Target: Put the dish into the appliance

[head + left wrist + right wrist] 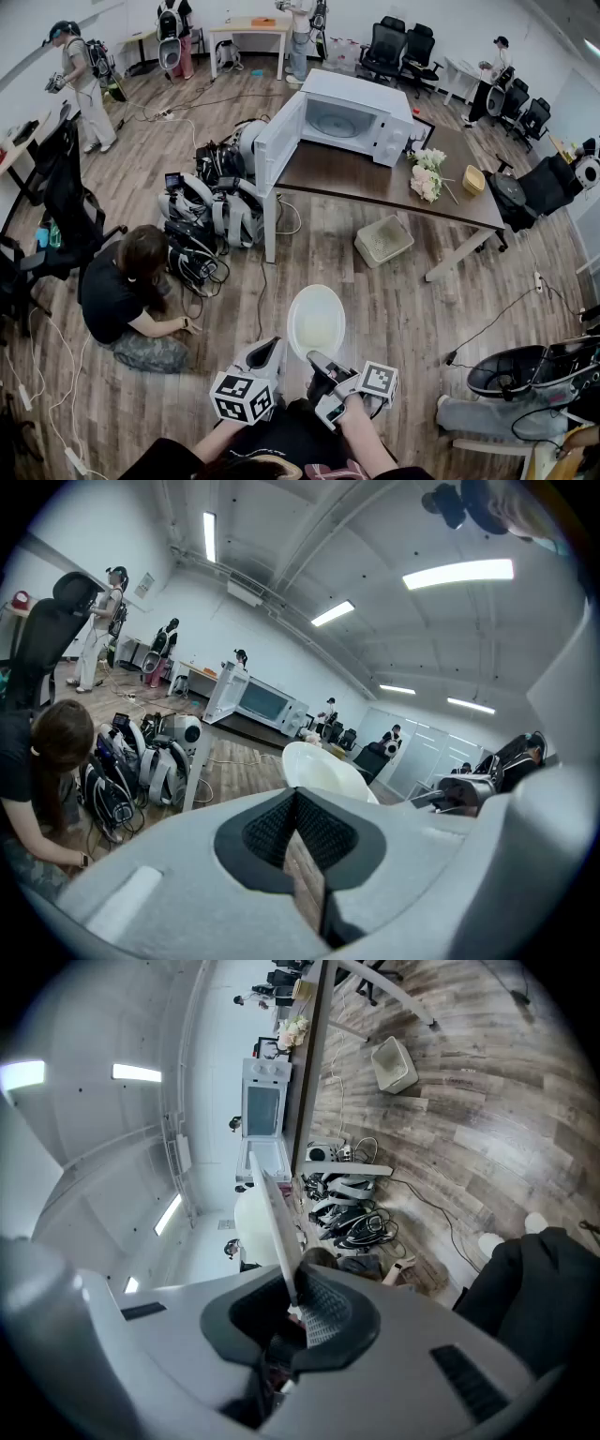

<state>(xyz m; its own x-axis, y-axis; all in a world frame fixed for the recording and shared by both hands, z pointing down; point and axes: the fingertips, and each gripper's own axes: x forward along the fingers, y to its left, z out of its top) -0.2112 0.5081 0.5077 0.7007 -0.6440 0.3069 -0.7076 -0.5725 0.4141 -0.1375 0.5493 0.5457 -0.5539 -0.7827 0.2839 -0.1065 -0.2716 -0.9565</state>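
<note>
Right tool (317, 361) clamped on near rim of white dish (316, 319). The dish is held in the air over the wood-plank floor (394, 300), close to the body. Left tool (272, 349) just beside it, jaws together, nothing between.

Status: pickup done; carry and placement outstanding. Microwave (352, 117) stands well ahead on dark tabletop (375, 183), door (278, 141) swung open, turntable looks bare.

Room: kneeling person (127, 291) by cabled gear at left, flowers (427, 173) on tabletop, office chairs (398, 47) at far wall.

Head view looks steeply down; all views share the microwave (361, 117).
</note>
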